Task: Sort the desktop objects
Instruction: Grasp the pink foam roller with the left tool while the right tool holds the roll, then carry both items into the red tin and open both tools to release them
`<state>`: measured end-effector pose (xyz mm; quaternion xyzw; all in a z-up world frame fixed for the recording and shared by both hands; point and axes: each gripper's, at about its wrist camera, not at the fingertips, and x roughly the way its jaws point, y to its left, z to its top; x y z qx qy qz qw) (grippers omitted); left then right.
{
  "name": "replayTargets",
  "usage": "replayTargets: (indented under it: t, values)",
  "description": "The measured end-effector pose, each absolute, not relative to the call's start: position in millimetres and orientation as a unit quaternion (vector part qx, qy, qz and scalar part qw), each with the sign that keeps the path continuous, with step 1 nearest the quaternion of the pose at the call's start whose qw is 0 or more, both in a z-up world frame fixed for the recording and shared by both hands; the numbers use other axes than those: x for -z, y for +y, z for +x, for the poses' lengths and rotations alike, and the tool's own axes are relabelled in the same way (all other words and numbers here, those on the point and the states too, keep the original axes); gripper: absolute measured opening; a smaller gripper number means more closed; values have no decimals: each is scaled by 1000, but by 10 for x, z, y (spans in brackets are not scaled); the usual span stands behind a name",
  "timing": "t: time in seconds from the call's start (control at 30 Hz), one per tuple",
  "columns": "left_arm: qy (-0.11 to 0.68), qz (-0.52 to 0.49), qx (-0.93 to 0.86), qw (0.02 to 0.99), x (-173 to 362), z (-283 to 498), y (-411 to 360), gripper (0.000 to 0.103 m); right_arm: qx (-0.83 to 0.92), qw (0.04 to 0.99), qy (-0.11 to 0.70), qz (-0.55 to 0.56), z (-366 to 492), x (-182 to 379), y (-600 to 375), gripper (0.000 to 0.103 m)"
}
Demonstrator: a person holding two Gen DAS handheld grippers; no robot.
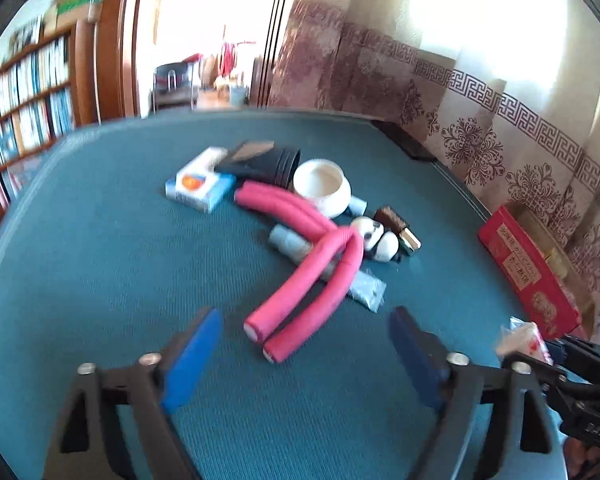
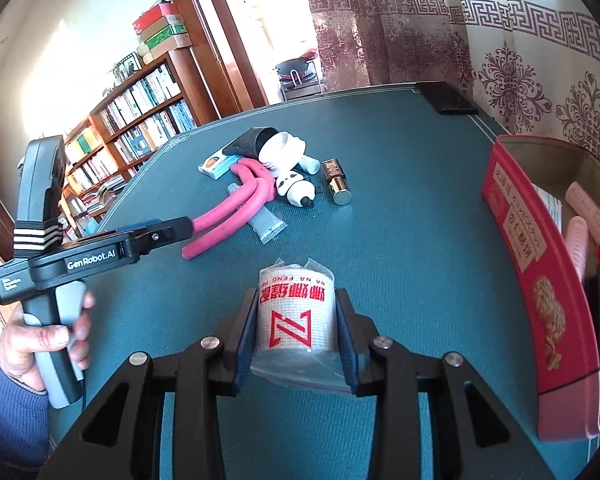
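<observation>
Here my right gripper (image 2: 296,332) squeezes a soft, light wrapped tissue roll (image 2: 296,312) mid-body; my left gripper (image 1: 304,354) gapes, empty.

Bookshelf (image 2: 140,120), patterned curtain (image 2: 540,60), sunlit doorway (image 1: 204,40).

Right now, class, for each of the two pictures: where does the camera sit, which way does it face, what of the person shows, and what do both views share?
Left wrist view: sits behind the open left claw, facing across the green table to the pink foam rods; the right claw's side shows at the right edge.
Right wrist view: sits behind the right claw, shut on a wrapped white roll, facing the red box; the person's left hand shows.
Shared: rods, panda toy, white bowl, red box.
</observation>
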<state>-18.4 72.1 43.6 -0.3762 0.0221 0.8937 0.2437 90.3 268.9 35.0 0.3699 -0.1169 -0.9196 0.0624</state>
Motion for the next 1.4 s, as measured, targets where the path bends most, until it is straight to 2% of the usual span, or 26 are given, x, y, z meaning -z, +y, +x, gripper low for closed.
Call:
replayTargets:
  t: [0.17,0.33,0.37,0.4,0.5,0.57,0.93,1.4]
  values:
    - [109,-342,-897,256,-428,-265,1016,89,921,49,-118,368,979,-363,2744,40]
    - [164,-361,-880,261,-224,-453,1200,88,921,42,-120,368,983,-365,2791,40]
    - [164,-371,-875,265,-170,-486,1215,70,921,42,-120,368,980,-364,2797,40]
    - [163,-389,-866,267,-108,-525,1232,45,921,42,-119,368,980,-364,2800,40]
    - [138,-398,-867,265,-106,-529,1184,44,921,40,-122,367,982,-367,2831,40]
    - [111,-402,-868,270,-150,-498,1119,36,922,38,-125,364,990,-377,2862,40]
    - [31,-381,-877,290,-543,-180,1058,36,932,26,-149,329,1140,-607,3130,40]
    - [31,-368,-863,346,-802,139,1467,36,938,-111,-175,277,1630,-892,4188,40]
